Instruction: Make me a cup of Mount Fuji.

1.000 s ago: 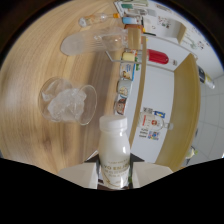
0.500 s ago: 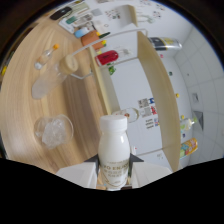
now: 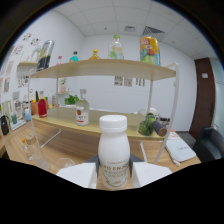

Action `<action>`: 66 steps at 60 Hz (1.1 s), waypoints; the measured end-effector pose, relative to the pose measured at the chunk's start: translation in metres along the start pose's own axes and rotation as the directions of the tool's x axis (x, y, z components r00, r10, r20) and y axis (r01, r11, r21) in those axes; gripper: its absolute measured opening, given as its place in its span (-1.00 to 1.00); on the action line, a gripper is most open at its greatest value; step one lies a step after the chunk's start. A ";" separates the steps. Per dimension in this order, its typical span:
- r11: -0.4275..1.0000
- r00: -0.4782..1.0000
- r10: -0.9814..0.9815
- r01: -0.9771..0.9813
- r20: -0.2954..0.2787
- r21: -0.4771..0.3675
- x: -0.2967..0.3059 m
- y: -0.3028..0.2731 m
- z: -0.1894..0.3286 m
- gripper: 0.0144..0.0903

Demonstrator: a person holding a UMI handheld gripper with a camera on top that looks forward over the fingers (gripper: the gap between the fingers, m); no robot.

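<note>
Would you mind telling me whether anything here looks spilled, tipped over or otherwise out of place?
Nothing stands out. The white bottle sits upright, cap on, gripped between the tongs. Bottles on the upper shelf and along the counter beyond stand upright, and no spill shows.

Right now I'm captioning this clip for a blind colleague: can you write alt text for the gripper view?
A white bottle with a white cap stands upright, clamped between the two fingers of the hand-held gripper. Beyond it runs a wooden counter with a clear bottle, and a high shelf carrying more bottles.
</note>
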 end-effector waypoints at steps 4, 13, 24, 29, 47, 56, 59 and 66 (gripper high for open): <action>0.997 0.997 0.074 -0.074 -0.002 -0.024 0.002 0.018 0.010 -0.13; 0.987 0.990 0.138 -0.138 -0.008 -0.086 0.003 0.057 0.025 -0.13; 0.984 0.991 0.133 -0.132 0.004 -0.117 0.001 0.074 0.026 -0.12; 0.986 0.993 0.118 -0.115 0.014 -0.119 0.001 0.076 0.022 -0.10; 0.981 0.992 0.123 -0.126 -0.026 -0.149 0.004 0.086 0.007 -0.03; 0.977 0.994 0.087 -0.099 -0.070 -0.190 0.007 0.076 -0.007 0.85; 0.977 0.993 0.068 -0.087 -0.099 -0.195 0.009 0.066 -0.018 0.88; 0.974 0.991 0.045 -0.072 -0.128 -0.215 -0.002 0.041 -0.051 0.86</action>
